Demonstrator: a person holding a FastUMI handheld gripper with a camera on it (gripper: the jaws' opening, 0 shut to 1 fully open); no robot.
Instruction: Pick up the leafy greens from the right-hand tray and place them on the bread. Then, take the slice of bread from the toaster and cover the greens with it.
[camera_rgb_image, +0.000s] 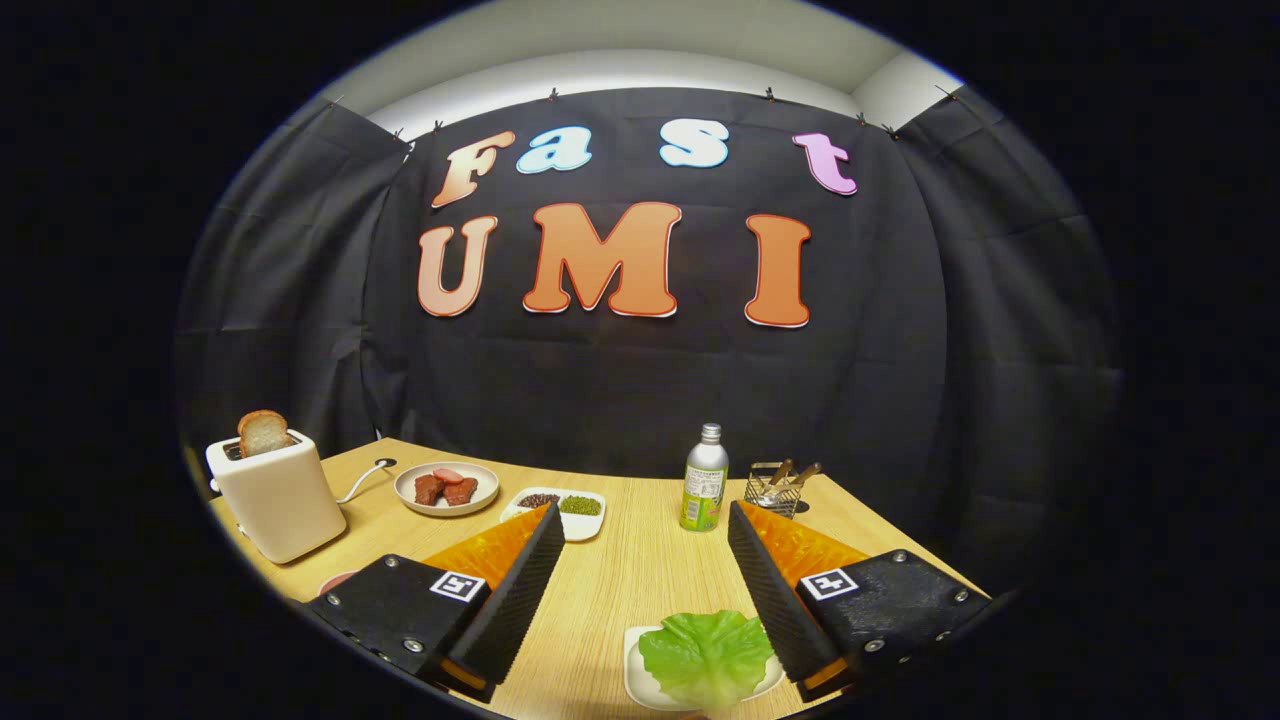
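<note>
At the bottom of the frame the claw (640, 560) stands wide, its two black ribbed fingers (515, 590) spread far apart and holding nothing. Bare wood of the desk (640, 570) shows between them.

Low in the frame, between the finger bases and nearer the right one, lie the leafy greens (707, 655), a pale green crinkled leaf resting on a small white tray (640, 680). The leaf's right edge lies just beside the inner face of the right finger, possibly touching it; the left finger is well apart from it. The greens lie back near the claw's body, not out at the fingertips.

Just past the left fingertip, in the middle of the frame, a white divided dish (565, 512) holds dark grains in one compartment and green ones in the other. To its left sits a round plate (446, 487) with reddish-brown pieces of meat. Past the right fingertip stands a green-labelled bottle (704, 478) with a silver cap, and just right of it a wire basket (776, 490) holding wooden-handled utensils.

At the left of the frame, beyond the left finger, a cream toaster (278, 495) sits near the desk's edge with a slice of bread (263, 433) standing upright in its slot, well apart from the claw. A white cord trails from the toaster toward the plate.
</note>
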